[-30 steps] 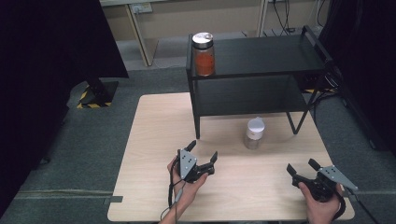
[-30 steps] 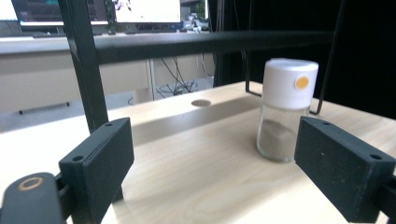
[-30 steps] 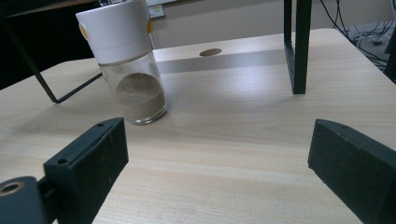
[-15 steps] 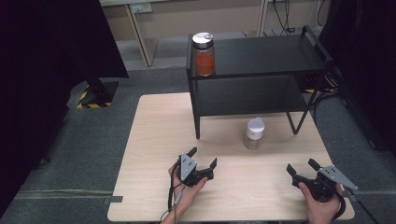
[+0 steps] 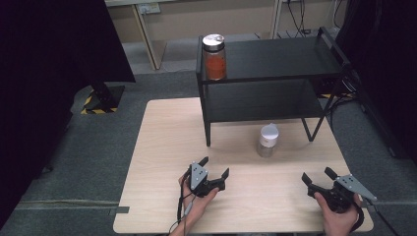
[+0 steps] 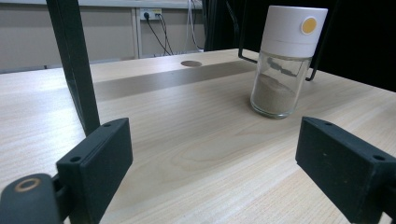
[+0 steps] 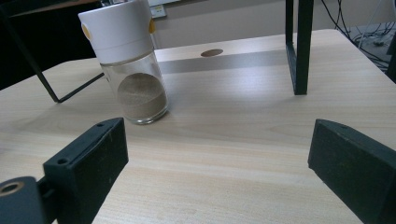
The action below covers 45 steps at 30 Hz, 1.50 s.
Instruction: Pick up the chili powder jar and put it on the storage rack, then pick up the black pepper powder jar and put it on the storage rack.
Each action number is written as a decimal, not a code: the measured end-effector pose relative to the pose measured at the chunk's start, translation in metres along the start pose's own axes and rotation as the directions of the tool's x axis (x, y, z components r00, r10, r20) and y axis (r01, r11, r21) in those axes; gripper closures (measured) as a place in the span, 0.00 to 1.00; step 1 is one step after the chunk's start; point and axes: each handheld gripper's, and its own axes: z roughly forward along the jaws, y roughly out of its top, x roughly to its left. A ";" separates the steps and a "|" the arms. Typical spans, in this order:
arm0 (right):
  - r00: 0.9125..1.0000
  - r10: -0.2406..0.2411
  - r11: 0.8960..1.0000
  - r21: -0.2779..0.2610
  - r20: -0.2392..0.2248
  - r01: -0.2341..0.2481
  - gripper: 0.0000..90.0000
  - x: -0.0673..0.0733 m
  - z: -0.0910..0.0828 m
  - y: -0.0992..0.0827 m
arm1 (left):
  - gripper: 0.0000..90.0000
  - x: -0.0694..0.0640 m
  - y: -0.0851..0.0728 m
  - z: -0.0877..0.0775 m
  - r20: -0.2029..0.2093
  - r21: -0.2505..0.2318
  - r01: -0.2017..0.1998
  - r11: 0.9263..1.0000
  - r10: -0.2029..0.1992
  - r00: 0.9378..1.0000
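Two grippers sit low over my near edge of the table (image 5: pixel 162 147), and both have their jaws spread wide with nothing between them. In the high view my left gripper (image 5: pixel 215 168) is at about 7 o'clock on the tabletop, its jaws pointing toward 1 o'clock; my right gripper (image 5: pixel 317 175) is at about 5 o'clock, jaws pointing toward 11 o'clock.

The thing nearest both is the glass shaker (image 5: pixel 268 140) with the white cap, standing upright on the wood just in front of the black shelf rack (image 5: pixel 275 73), right of the table's centre. It is well apart from either gripper. In the left gripper view the shaker (image 6: pixel 286 60) stands at 1 o'clock beyond the jaws, about a third full of pale brown powder, with a round yellow dot on the cap; I read no writing on it. In the right gripper view the shaker (image 7: pixel 130 65) stands at 11 o'clock, with yellow dots at both edges of the cap.

On the rack's top shelf, at its left front corner, stands a jar of orange-red contents (image 5: pixel 215 57) with a metal lid; any label is too small to read.
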 end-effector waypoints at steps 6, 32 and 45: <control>1.000 -0.004 1.000 0.005 0.000 0.004 0.06 0.000 0.000 0.001 | 0.12 -0.001 0.000 0.000 0.001 -0.001 -0.009 1.000 0.009 1.000; 0.991 -0.110 0.993 -0.055 -0.079 0.106 0.05 0.020 0.019 0.015 | 0.11 -0.002 0.000 0.001 0.005 0.000 -0.026 1.000 0.026 1.000; 0.975 -0.171 0.985 -0.043 -0.141 0.166 0.06 0.041 0.084 0.049 | 0.11 -0.002 0.001 0.001 0.004 0.004 -0.032 0.999 0.032 0.999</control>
